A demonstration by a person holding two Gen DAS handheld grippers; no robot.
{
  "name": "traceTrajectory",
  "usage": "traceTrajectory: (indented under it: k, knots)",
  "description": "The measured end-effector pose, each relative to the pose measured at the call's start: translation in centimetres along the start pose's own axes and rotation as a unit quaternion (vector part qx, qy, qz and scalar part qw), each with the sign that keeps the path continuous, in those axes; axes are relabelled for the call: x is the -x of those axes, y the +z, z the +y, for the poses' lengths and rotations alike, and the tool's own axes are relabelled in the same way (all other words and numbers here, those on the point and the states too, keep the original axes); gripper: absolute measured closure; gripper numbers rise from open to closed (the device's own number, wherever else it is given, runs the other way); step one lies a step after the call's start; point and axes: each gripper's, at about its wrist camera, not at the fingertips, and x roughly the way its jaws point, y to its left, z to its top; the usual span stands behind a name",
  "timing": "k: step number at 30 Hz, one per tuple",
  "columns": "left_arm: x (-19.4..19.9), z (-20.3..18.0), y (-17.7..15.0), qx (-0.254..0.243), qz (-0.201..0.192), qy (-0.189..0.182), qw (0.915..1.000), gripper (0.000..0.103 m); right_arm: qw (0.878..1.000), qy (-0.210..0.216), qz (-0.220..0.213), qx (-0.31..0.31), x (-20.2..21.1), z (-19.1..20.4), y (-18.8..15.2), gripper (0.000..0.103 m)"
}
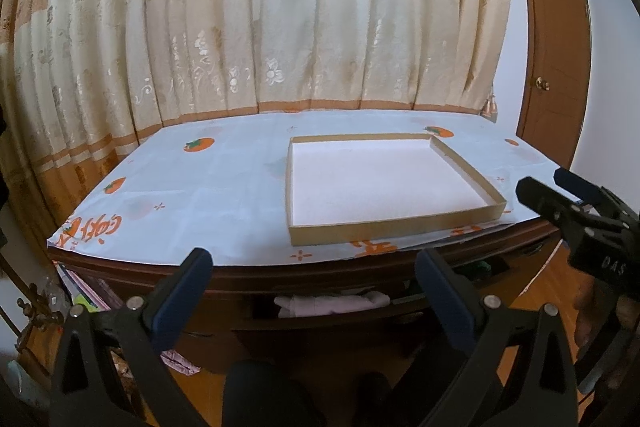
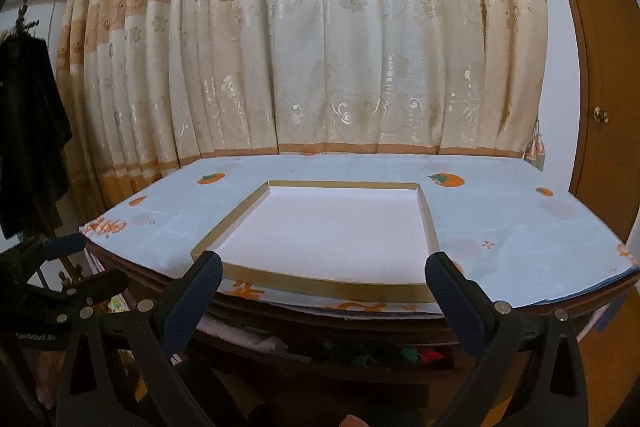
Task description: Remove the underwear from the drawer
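a: left tool (image 1: 314, 263), state?
b: fingers spread wide, nothing between them. it hangs in front of the table's (image 1: 224, 183) near edge, above the open drawer (image 1: 320, 323), touching nothing.

a: right tool (image 2: 324, 267)?
b: same. spread wide, nothing held. in its own view it sits before the near edge, the fingertips framing the front wall of the box lid. in the left wrist view it shows off the near right corner of the table.

a: task item?
b: pink underwear (image 1: 332, 303), folded, lying in the drawer just under the table's near edge, between the left tool's fingers in that view. in the right wrist view the pink cloth shows toward the drawer's left side, with dark, green and red cloth items (image 2: 384, 354) to its right in the same drawer. cannot tell what those pieces are.

a: table top?
b: pale sheet printed with orange fruit covers it. a shallow cardboard box lid (image 1: 394, 227), open side up with a white floor, lies toward the right half, its front wall near the near edge.

a: surroundings?
b: cream and tan floral curtain (image 1: 280, 7) behind the far edge. wooden door (image 1: 560, 47) beyond the far right corner.
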Motion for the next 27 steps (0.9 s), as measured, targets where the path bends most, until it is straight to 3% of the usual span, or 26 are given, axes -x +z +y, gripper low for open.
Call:
traceTrajectory:
  k: [4,11,17,27]
  knots:
    - [-1.1,0.7,-0.6,0.009,0.024,0.005,0.9997,0.0,0.999,0.008,-0.029,-0.013,-0.9,-0.3,-0.9,0.0]
    - [-2.4,2.6,-1.4,0.014,0.005,0.02,0.9997,0.0,0.997,0.048,-0.062,-0.006,-3.6,0.1,-3.4,0.0]
    - [-3.3,3.9,-1.8,0.024,0.005,0.025,0.9994,0.0,0.993,0.002,-0.115,0.019,-5.6,0.2,-6.0,0.0]
    - [-4.8,4.6,-2.5,0.031,0.028,0.028,0.9988,0.0,0.988,0.014,-0.134,0.08,-9.0,1.7,-8.7,0.0]
